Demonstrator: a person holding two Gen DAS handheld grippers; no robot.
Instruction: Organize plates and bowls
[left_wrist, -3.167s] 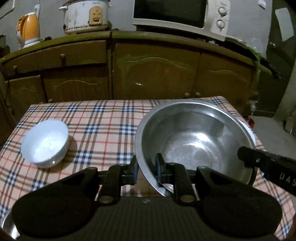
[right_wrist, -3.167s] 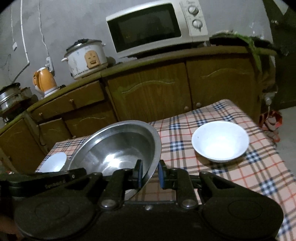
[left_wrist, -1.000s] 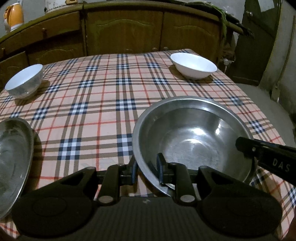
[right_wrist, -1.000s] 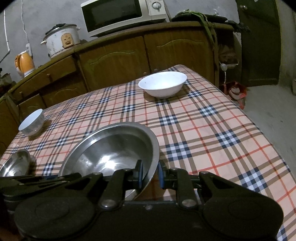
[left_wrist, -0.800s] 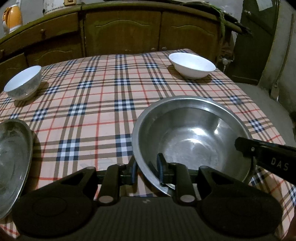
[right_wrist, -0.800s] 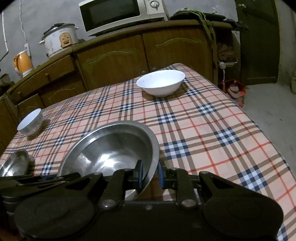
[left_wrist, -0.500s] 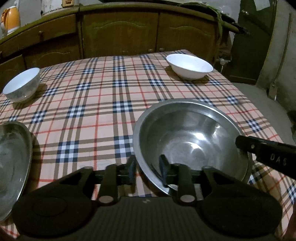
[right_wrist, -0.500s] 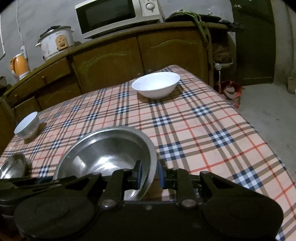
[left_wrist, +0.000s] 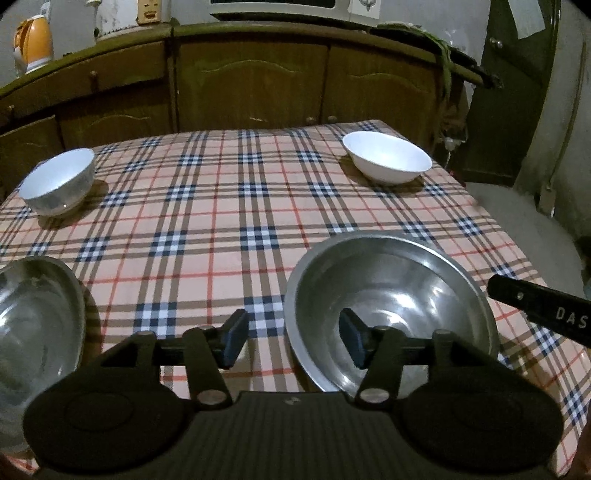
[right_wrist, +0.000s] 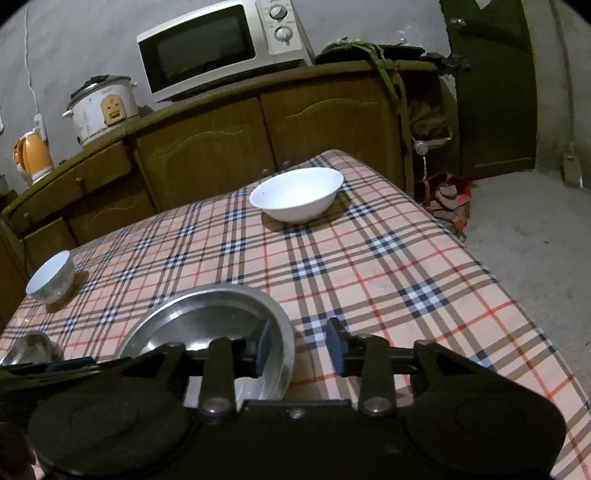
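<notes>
Checked cloth (left_wrist: 207, 258) under round steel bowl (left_wrist: 391, 295), rim unclasped.

Both fisheye views sit low and close above the checked-cloth surface (left_wrist: 221, 229), each tilted down along its own hand-held gripper toward the brown wooden cabinets (right_wrist: 207, 158). Both share the large steel bowl (left_wrist: 391, 280), two white bowls and the cabinets.

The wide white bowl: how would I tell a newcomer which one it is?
Start at the plaid-clothed table before the wooden cabinets. The wide white bowl sits at its far right corner, nearest the dark door. It is broad and shallow, unlike the smaller, deeper white bowl at far left and the steel bowl near the grippers.
</notes>
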